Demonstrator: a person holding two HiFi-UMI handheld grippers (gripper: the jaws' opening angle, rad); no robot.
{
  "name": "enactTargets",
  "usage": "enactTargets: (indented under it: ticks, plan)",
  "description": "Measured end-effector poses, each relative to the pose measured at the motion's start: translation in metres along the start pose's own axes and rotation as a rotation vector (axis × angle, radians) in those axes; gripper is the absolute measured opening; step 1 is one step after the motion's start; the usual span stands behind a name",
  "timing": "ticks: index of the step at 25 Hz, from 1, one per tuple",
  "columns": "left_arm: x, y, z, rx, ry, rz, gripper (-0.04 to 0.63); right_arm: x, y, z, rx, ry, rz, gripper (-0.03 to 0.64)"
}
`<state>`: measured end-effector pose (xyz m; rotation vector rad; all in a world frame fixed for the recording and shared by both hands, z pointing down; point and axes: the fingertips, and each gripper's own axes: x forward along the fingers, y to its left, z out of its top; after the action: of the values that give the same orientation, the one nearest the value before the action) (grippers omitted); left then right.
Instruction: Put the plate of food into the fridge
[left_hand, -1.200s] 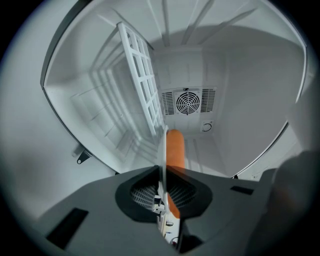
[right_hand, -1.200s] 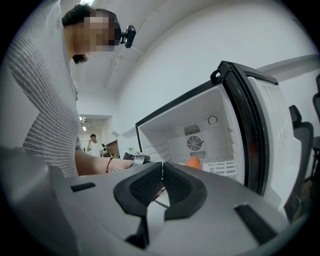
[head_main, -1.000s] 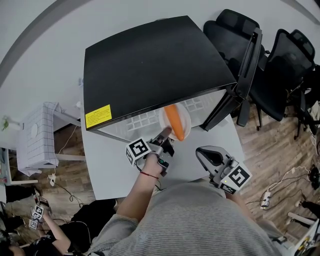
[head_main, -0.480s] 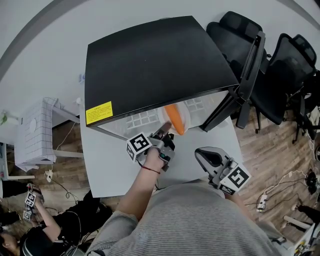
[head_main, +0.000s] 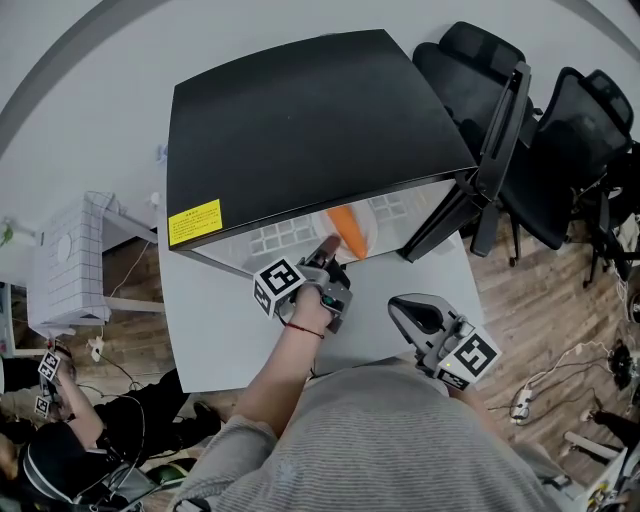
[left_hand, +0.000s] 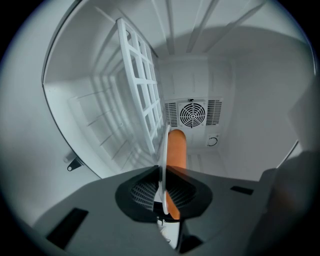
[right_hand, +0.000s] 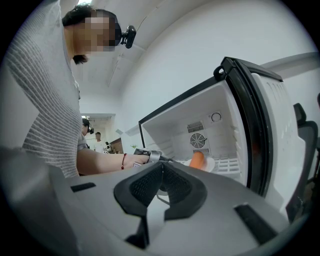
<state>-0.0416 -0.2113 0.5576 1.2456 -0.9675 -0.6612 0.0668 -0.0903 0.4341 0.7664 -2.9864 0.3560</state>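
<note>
The plate (head_main: 368, 234), carrying a long orange food (head_main: 345, 228), is just inside the fridge (head_main: 300, 130) mouth, its near rim clamped in the left gripper (head_main: 328, 258). Best to keep it level so the food cannot roll, carry it deeper toward the fridge's back fan (left_hand: 192, 114), and let go only once it rests. The right gripper (head_main: 416, 314) hangs outside the fridge, jaws together, holding nothing

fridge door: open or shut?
Open. The door stands swung aside; the fridge interior and its rear fan are exposed.
</note>
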Motion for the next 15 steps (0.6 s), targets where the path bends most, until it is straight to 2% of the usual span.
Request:
enactTargets:
  ticks: [15]
  plan:
    - [0.01,-0.002,0.008,-0.012,-0.058,0.023,0.041,0.015,0.008,-0.001,-0.008,0.009,0.051,0.014]
